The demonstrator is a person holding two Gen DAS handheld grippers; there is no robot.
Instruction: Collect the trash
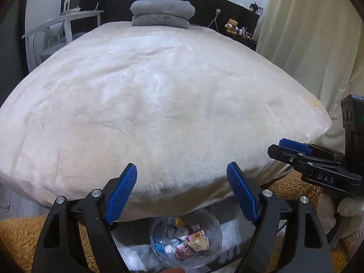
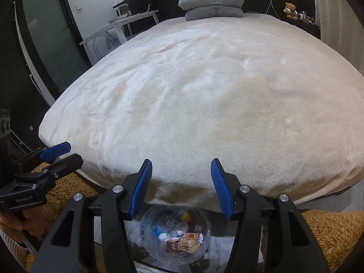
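Observation:
A clear round plastic container [image 1: 185,238] holding several crumpled wrappers and scraps [image 1: 193,243] sits low at the foot of the bed; it also shows in the right wrist view [image 2: 175,236]. My left gripper [image 1: 182,177] is open and empty above it, blue pads spread wide. My right gripper [image 2: 180,173] is open and empty too, also above the container. Each gripper shows at the edge of the other's view: the right one [image 1: 293,150] and the left one [image 2: 61,152]. No loose trash shows on the bed.
A wide bed with a cream fleece blanket [image 1: 159,95] fills both views. Grey folded pillows [image 1: 162,14] lie at its head. A white table and chair [image 1: 66,25] stand at the left, a teddy bear [image 1: 232,25] on a shelf, curtains [image 1: 314,41] at right, tan rug [image 2: 329,234] below.

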